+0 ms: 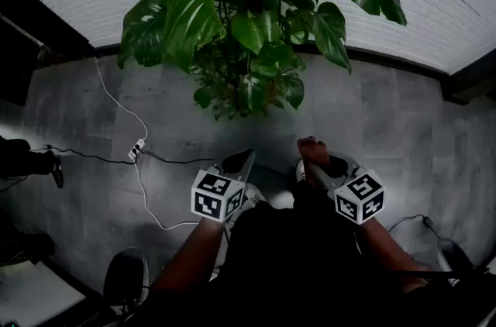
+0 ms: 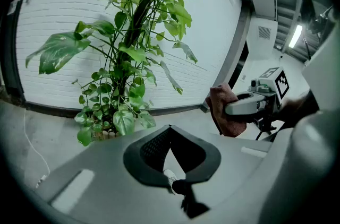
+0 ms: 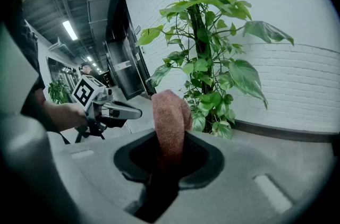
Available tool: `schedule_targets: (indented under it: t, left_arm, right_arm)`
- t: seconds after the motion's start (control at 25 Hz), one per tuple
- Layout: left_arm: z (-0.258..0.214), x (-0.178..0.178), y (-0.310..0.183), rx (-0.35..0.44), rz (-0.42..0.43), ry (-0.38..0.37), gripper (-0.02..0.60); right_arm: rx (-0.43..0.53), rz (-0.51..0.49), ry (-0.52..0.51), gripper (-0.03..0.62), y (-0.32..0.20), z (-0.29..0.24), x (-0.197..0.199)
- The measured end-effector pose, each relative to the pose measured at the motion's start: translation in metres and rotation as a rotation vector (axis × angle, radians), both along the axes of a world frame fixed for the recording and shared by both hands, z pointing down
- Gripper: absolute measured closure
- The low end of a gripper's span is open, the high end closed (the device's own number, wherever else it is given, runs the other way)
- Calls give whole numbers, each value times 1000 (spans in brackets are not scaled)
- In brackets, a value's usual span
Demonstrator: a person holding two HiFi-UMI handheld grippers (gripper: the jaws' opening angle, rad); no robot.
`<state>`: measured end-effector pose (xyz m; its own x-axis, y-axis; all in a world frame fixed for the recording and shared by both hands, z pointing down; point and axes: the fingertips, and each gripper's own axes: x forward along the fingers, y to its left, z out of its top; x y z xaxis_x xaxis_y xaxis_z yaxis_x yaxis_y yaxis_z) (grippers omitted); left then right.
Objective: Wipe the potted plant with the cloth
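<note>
The potted plant [image 1: 248,23] rises against the white brick wall, with big green leaves up a central stem; it also shows in the left gripper view [image 2: 127,58] and the right gripper view [image 3: 207,58]. My right gripper [image 1: 314,161] [image 3: 170,146] is shut on a reddish-brown cloth [image 3: 170,119] [image 1: 312,149] that sticks up out of its jaws. It is held short of the plant, not touching any leaf. My left gripper [image 1: 239,161] [image 2: 170,130] hangs beside it, jaws together with nothing between them. Each gripper sees the other: the left gripper [image 3: 119,110], the right gripper [image 2: 241,106] with the cloth [image 2: 226,111].
A white cable and power strip [image 1: 137,151] lie on the grey floor left of the plant. Dark gear [image 1: 23,159] sits at the left edge and a round dark object [image 1: 125,277] at the lower left. A white shoe [image 1: 253,197] shows below the grippers.
</note>
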<state>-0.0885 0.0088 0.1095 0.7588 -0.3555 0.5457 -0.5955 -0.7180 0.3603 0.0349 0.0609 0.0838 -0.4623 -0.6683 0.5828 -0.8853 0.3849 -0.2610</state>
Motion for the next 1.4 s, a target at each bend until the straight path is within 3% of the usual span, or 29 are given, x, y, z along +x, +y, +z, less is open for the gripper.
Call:
schedule_targets:
  t: [0.2,0.4,0.64,0.8,1.12,1.4]
  left_arm:
    - [-1,21,-17,3,-45,-10,566]
    - [-2,37,-32,3,-148,-20,566]
    - [6,58,-51,15,-244,-79,566]
    - [17,61,-63,41,-283,-119,566]
    - [96,21,-70,36,-316,-156,566]
    - [212,-5,-108,56,-295,-175,566]
  right_arm:
    - [4,-48,-15,525,-22,-1,18]
    - [-11,-136,-31,525,-47,4,42]
    - [-18,-246,-47,525,-80,14,66]
    - [-18,-330,-64,525,-100,24,58]
    - [4,-340,-76,525,-120,62,21]
    - [83,-293,-62,525,-144,153,-3]
